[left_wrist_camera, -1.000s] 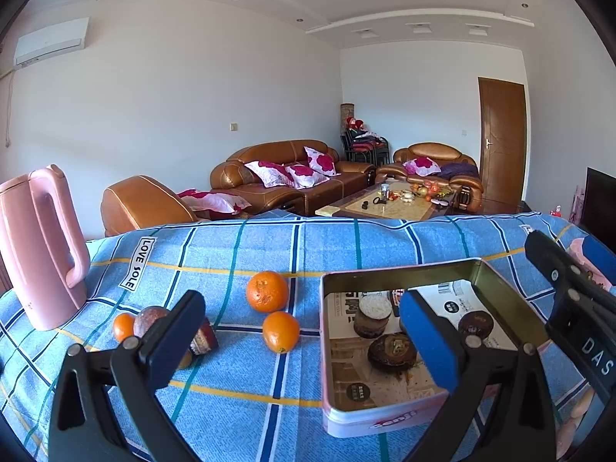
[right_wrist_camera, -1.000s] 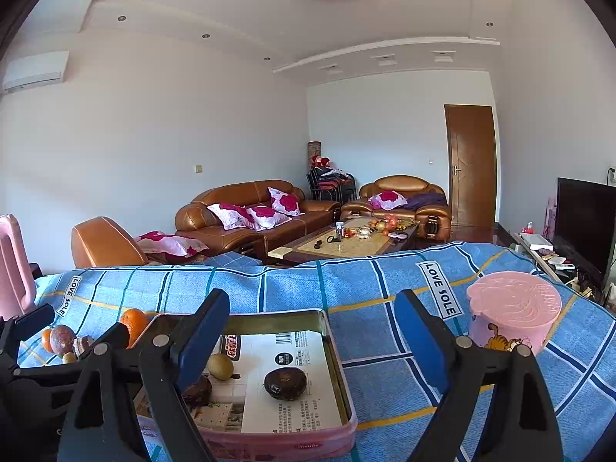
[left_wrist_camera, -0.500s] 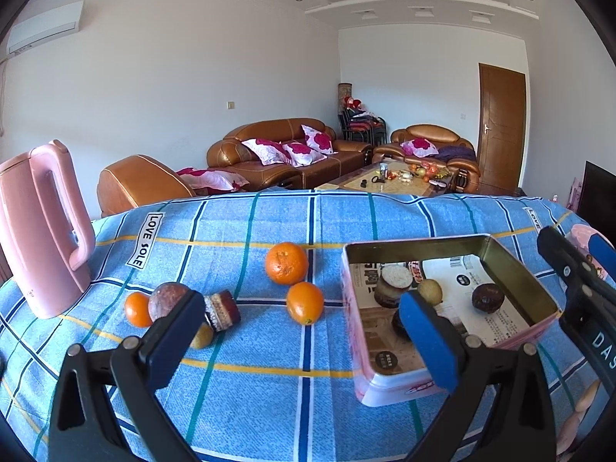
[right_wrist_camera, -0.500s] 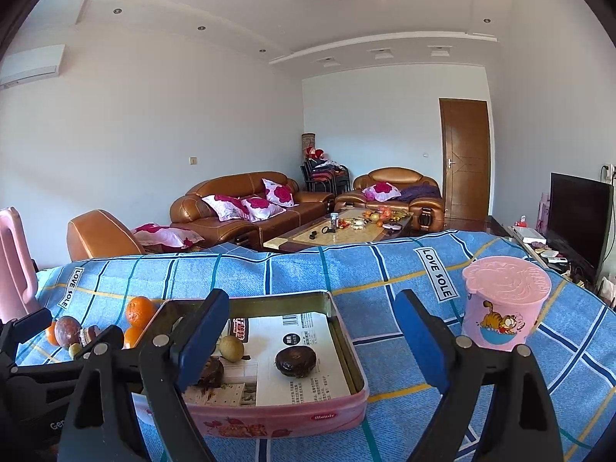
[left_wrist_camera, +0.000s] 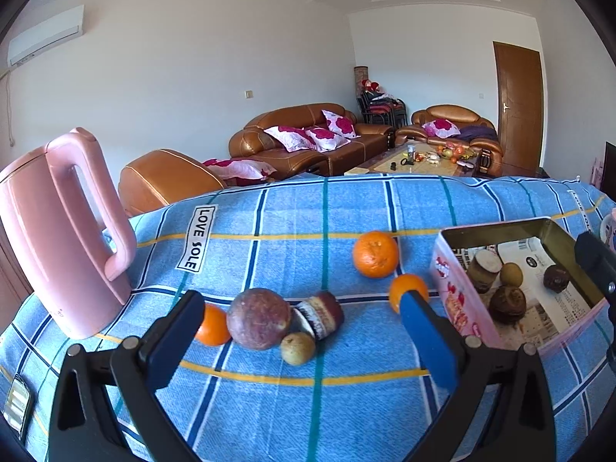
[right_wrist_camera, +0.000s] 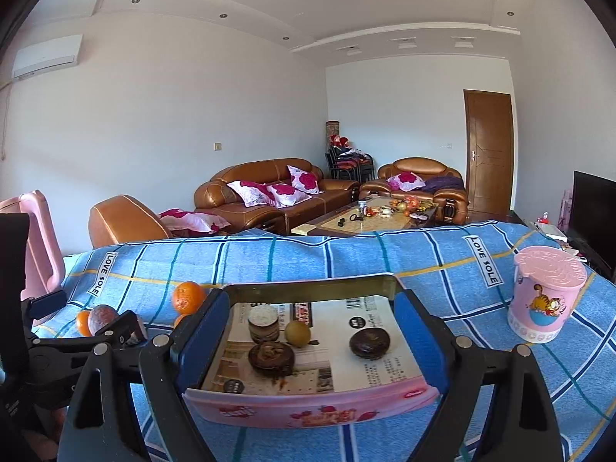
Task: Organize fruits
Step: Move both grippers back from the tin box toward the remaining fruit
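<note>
Pink tin (right_wrist_camera: 308,412) now nearer the gaping right gripper (right_wrist_camera: 308,350); left gripper (left_wrist_camera: 300,342), gaping, swung toward loose fruit (left_wrist_camera: 258,317).

A pink tin (right_wrist_camera: 308,414) sits open near the table's front edge, lined with printed paper. Inside lie a cut brown fruit (right_wrist_camera: 263,321), a small yellow-green one (right_wrist_camera: 297,333) and two dark wrinkled ones (right_wrist_camera: 271,355) (right_wrist_camera: 369,342). Toward the left edge, loose on the cloth: three oranges (left_wrist_camera: 375,254) (left_wrist_camera: 408,288) (left_wrist_camera: 211,325), a purple passionfruit (left_wrist_camera: 258,318), a cut piece (left_wrist_camera: 319,313) and a small olive fruit (left_wrist_camera: 297,348).
</note>
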Demonstrator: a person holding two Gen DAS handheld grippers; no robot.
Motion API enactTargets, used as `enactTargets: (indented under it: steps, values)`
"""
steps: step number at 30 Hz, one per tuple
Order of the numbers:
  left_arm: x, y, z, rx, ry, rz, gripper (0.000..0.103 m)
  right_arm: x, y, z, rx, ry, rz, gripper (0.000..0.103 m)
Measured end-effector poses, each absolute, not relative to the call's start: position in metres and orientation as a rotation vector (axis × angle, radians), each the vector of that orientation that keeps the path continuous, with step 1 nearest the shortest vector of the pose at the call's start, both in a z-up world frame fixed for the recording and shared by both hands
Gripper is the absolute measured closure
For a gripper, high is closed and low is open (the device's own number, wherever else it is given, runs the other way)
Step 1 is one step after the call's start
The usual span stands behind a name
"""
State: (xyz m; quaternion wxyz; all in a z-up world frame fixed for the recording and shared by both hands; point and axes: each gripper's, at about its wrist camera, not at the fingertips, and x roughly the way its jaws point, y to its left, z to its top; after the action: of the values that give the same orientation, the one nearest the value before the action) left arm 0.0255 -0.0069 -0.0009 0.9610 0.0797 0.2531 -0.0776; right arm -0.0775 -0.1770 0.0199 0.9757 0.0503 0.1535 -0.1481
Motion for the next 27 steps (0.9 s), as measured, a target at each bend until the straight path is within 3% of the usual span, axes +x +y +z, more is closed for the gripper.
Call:
enactTargets:
  steps: [13, 23, 27]
  values:
    - [0.063, 0.071, -0.005, 0.071, 0.554, -0.030, 0.000, -0.041, -0.105, 0.017, 0.046, 0.361, -0.164, 0.014]
    - [0.092, 0.135, -0.017, -0.053, 0.642, 0.127, 0.000, 0.003, -0.067, 0.001, 0.046, 0.556, 0.021, 0.015]
    - [0.098, 0.140, -0.018, -0.039, 0.645, 0.141, 0.000, 0.028, -0.043, -0.014, 0.030, 0.696, 0.117, 0.044]
